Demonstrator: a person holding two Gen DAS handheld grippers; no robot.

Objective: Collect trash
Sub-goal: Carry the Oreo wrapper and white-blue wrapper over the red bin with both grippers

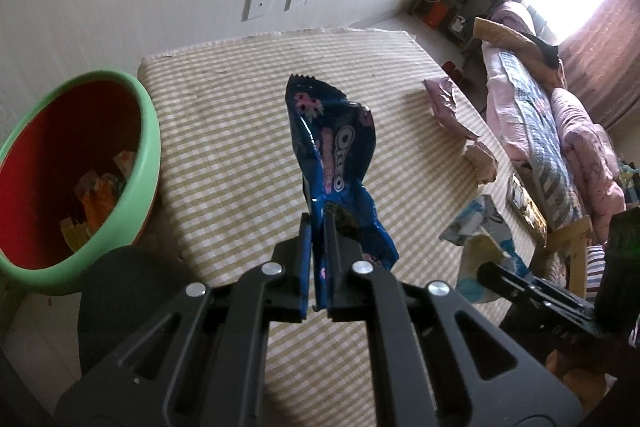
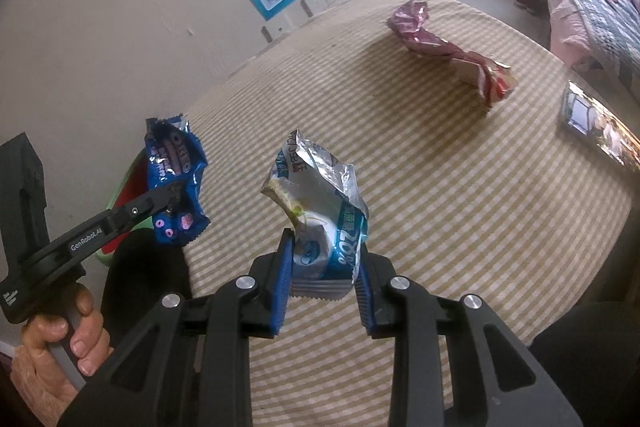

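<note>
A: Checked-cloth table (image 1: pixel 224 147); where's the trash?

B: Left gripper (image 1: pixel 318 227) clamps blue Oreo wrapper (image 1: pixel 340 163), upright. Green-rimmed red bin (image 1: pixel 76 179) lies left, nearest. Right gripper (image 2: pixel 324 267) grips silver-blue packet (image 2: pixel 320 203).

glossy crinkled foil oreo wrapper (image 1: pixel 340 163), matt woven checked tablecloth (image 1: pixel 224 131), smooth glossy plastic bin (image 1: pixel 148 131).

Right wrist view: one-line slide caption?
Right gripper holds a silver-blue wrapper above the checked table.
</note>
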